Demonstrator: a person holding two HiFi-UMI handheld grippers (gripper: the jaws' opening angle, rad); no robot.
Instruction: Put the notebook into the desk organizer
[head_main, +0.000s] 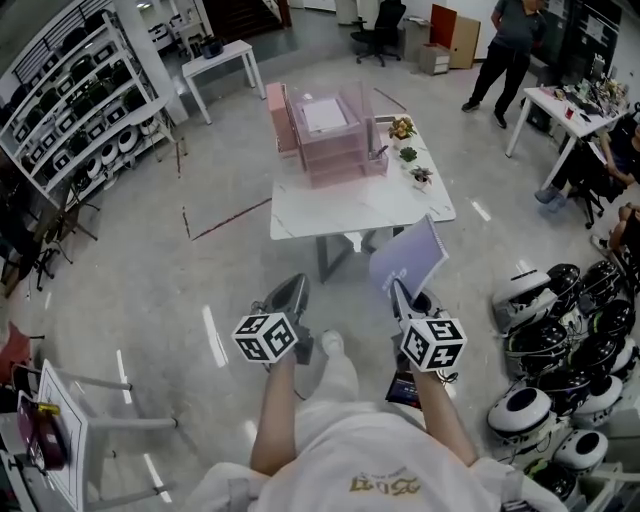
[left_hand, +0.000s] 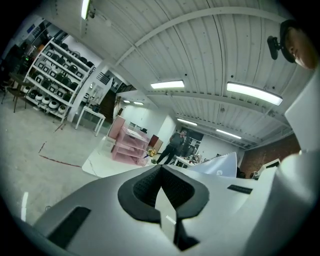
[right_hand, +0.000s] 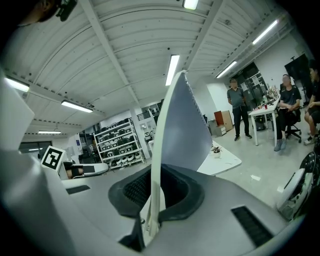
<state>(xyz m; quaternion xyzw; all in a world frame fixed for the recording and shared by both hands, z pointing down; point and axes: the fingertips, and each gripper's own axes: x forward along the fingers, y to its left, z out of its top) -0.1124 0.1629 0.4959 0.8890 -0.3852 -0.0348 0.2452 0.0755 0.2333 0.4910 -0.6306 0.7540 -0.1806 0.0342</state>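
Note:
My right gripper (head_main: 398, 287) is shut on the lower edge of a pale lilac spiral notebook (head_main: 408, 256), which stands up tilted above the floor in front of the table. In the right gripper view the notebook (right_hand: 182, 125) rises edge-on between the dark pads. The pink desk organizer (head_main: 330, 132), a stack of translucent trays with white paper on top, stands at the far side of the white table (head_main: 360, 205). My left gripper (head_main: 287, 293) hangs to the left of the right one with its jaws closed on nothing. The organizer (left_hand: 129, 147) shows small and distant in the left gripper view.
Three small potted plants (head_main: 408, 154) stand on the table's right side. Black-and-white helmets (head_main: 545, 345) are piled on the floor at right. Shelving (head_main: 85, 100) lines the left wall. A person (head_main: 505, 50) stands at the back right by a white desk (head_main: 560, 110).

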